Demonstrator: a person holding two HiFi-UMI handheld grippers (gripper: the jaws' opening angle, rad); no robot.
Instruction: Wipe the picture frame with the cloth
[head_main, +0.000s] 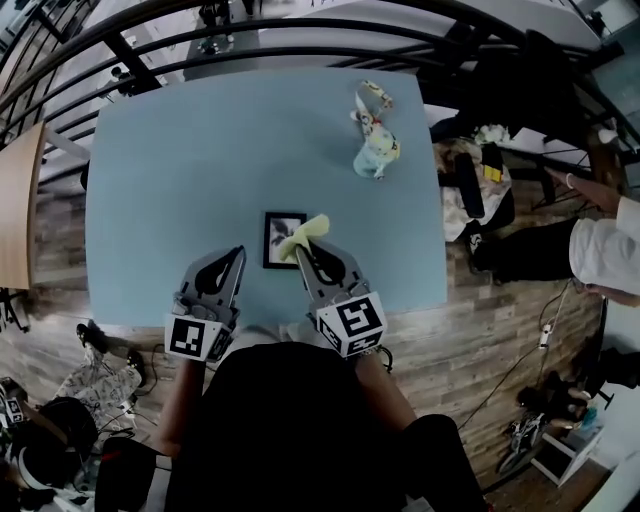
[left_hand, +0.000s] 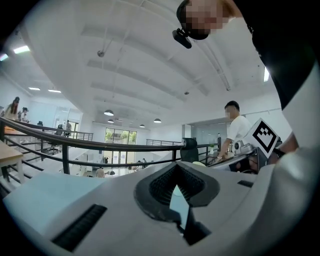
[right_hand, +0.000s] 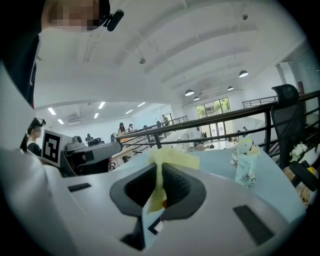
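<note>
The right gripper is clamped on a soft pale-yellow cloth, a fold of it pinched between the ribbed black pads and the rest flaring out past the tips. Directly under those tips, and partly covered by the cloth, lies the small black-edged square picture frame, flat on the light-blue tabletop. The cloth appears to rest on the frame's right part, though actual contact cannot be confirmed. The left gripper sits just left of the frame with its jaws drawn together on nothing, only a sliver of tabletop showing between the pads; it does not touch the frame. By my reading the wiping is at an early or middle stage: the cloth is in hand and on the frame, while the frame's left portion lies uncovered and probably remains to be wiped. Well ahead of the right gripper and off to its right stands a small pale-green toy figure with a patterned strip, far from the wiping path. A dark metal railing runs beyond the table's far edge. Nothing blocks the stroke.
</note>
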